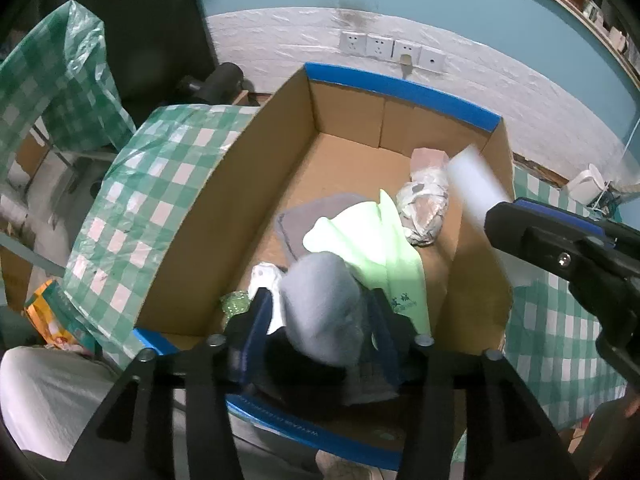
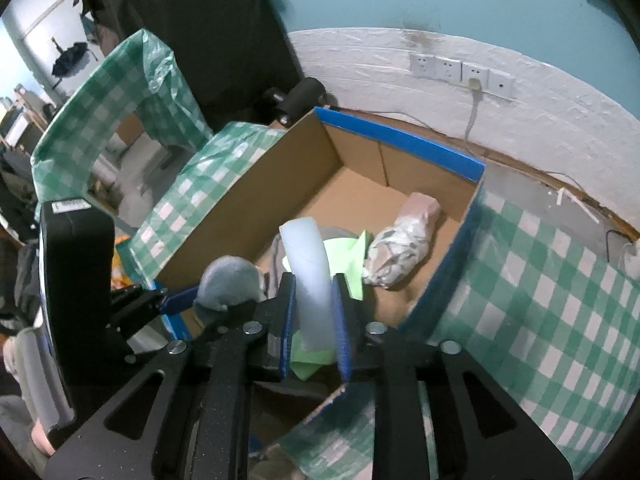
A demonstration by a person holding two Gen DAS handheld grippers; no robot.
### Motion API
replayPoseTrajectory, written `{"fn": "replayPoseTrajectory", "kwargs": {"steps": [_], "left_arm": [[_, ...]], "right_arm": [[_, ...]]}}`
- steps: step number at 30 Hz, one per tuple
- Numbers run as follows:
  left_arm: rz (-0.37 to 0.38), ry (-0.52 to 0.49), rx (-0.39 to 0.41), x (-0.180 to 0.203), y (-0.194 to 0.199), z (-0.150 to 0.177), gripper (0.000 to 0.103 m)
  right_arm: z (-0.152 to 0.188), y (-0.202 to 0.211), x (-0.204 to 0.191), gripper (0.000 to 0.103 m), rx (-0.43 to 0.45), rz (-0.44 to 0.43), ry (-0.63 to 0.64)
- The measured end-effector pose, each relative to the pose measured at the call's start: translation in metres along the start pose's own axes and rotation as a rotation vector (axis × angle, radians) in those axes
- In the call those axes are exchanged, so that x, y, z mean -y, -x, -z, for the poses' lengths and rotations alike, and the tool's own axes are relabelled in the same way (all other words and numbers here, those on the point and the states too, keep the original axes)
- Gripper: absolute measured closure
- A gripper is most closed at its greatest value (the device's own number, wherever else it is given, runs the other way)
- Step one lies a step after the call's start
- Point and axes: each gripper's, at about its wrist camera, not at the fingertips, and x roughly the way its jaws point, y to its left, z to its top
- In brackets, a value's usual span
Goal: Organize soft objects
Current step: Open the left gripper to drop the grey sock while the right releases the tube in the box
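Green-and-white checked plastic covers the table [image 2: 540,280], and on it stands a large open cardboard box [image 1: 224,216] with blue tape along its rim, filling the middle of both wrist views. A white-papered wall with a row of sockets [image 1: 392,50] runs behind the box at 12 o'clock.

Inside the box, a grey cloth [image 1: 316,216] lies flat on the floor near the centre, with a pale green cloth [image 1: 360,240] draped over its 3 o'clock side. At 2 o'clock from the green cloth, against the right wall of the box, sits a crumpled bundle in clear plastic [image 1: 426,204] with a pink end toward the back wall.

The left gripper [image 1: 320,316] hangs over the near end of the box at 6 o'clock; a soft grey-blue ball-like object [image 1: 320,304] sits between its jaws, which stand half apart. Whether the blue pads press on it, I cannot tell.

The right gripper [image 2: 314,312] points down into the box from the 3 o'clock side, its jaws narrow with a white foam strip [image 2: 310,276] upright between them, the pads close against its sides. In the left wrist view the strip is blurred
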Motion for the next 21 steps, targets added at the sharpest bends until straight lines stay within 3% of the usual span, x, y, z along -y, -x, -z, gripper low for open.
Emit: {"fn": "replayPoseTrajectory", "kwargs": {"steps": [3, 9, 14, 21], "left_arm": [[-0.005, 0.001, 0.011, -0.002, 0.003, -0.001, 0.04], [0.0, -0.001, 0.019, -0.001, 0.012, -0.001, 0.037], [-0.005, -0.029, 0.057, 0.008, 0.029, -0.001, 0.029], [0.01, -0.058, 0.099, 0.022, 0.054, -0.002, 0.019]], "right_arm": [[0.001, 0.001, 0.002, 0.076, 0.011, -0.012, -0.019], [0.0, 0.014, 0.008, 0.066, 0.038, 0.0, -0.038], [0.001, 0.033, 0.013, 0.052, 0.073, 0.033, -0.056], [0.005, 0.064, 0.017, 0.046, 0.117, 0.074, -0.063]]}}
